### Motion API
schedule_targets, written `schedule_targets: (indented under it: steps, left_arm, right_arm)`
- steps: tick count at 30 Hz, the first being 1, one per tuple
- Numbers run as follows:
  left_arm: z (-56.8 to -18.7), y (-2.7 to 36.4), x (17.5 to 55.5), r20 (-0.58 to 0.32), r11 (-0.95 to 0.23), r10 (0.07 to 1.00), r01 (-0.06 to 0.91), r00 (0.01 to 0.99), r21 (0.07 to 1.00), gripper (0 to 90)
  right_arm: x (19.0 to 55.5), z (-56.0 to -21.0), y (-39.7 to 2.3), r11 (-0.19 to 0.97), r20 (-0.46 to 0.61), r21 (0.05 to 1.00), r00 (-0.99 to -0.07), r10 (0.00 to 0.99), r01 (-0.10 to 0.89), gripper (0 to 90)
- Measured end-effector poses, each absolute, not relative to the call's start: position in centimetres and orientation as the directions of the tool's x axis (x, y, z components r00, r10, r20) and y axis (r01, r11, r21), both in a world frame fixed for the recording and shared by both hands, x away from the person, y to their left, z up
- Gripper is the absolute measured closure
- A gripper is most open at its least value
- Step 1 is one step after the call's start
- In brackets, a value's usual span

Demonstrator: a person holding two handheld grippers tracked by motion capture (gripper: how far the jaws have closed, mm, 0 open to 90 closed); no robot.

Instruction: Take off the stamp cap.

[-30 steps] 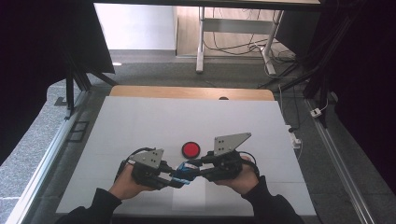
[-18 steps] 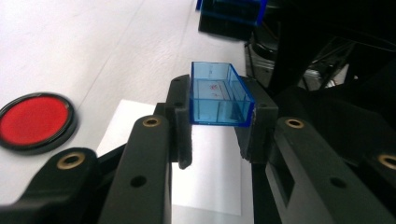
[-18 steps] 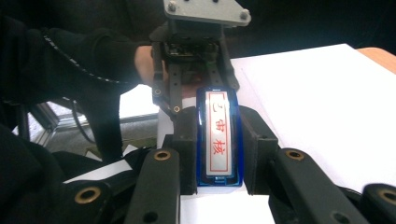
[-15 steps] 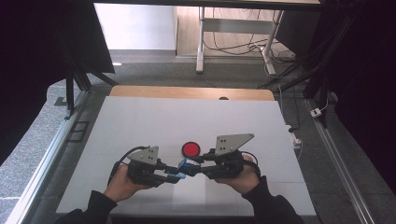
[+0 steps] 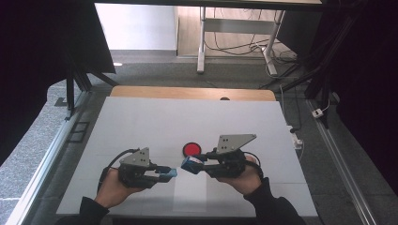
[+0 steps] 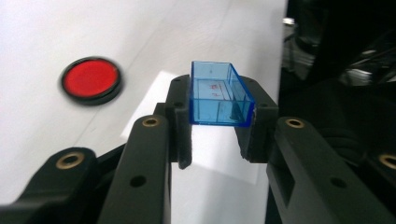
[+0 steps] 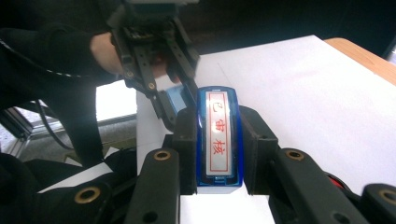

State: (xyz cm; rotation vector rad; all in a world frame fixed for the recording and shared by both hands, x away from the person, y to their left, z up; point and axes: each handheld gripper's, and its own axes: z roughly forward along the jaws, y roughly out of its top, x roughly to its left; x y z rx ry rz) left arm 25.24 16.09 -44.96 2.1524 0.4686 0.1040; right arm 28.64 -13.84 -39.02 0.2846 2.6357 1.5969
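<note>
1. High view: two hands come in from the near edge of the white surface [image 5: 141, 122], each carrying a claw, and the two claws point toward one another.
2. Left claw [image 5: 170, 174] is clamped on a clear blue cap [image 5: 169, 174]; its jaws press on the cap's two long sides.
3. Left gripper view: the blue cap [image 6: 219, 93] sits between the jaw tips with its hollow side showing, and faint red marks show through its wall.
4. Right claw [image 5: 193, 164] is clamped on a blue stamp [image 5: 191, 163], held just off the surface.
5. Right gripper view: the stamp [image 7: 218, 135] lies lengthwise between the jaws, its white label with red characters facing up.
6. Cap and stamp are near each other but apart, with a small gap between them, near the middle of the surface's near half.
7. Red round pad [image 5: 191, 149] in a black rim lies on the surface just beyond the stamp.
</note>
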Motion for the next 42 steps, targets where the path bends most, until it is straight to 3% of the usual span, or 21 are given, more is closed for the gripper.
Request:
schedule_targets:
  steps: [3, 10, 26, 42]
  left_arm:
    - [-44.8, 16.7, 24.6, -0.064, -0.513, 0.431, 0.303, 0.900, 0.803, 68.5]
    - [-44.9, 18.2, 23.5, -0.104, -0.476, 0.518, 0.388, 0.849, 0.789, 68.5]
    - [-45.3, 22.4, 21.1, -0.201, -0.350, 0.615, 0.493, 0.762, 0.796, 68.4]
    - [-46.5, 25.5, 18.5, -0.199, -0.319, 0.691, 0.541, 0.695, 0.778, 68.3]
  right_arm:
    - [28.8, -39.1, -13.9, 0.457, 0.052, 0.879, -0.979, 0.196, 0.138, 71.1]
    - [28.8, -39.1, -13.8, 0.466, 0.042, 0.874, -0.977, 0.210, 0.138, 71.1]
    - [29.0, -39.2, -13.9, 0.466, 0.045, 0.869, -0.965, 0.259, 0.165, 71.1]
    - [29.3, -39.7, -13.8, 0.480, 0.029, 0.859, -0.952, 0.304, 0.180, 71.0]
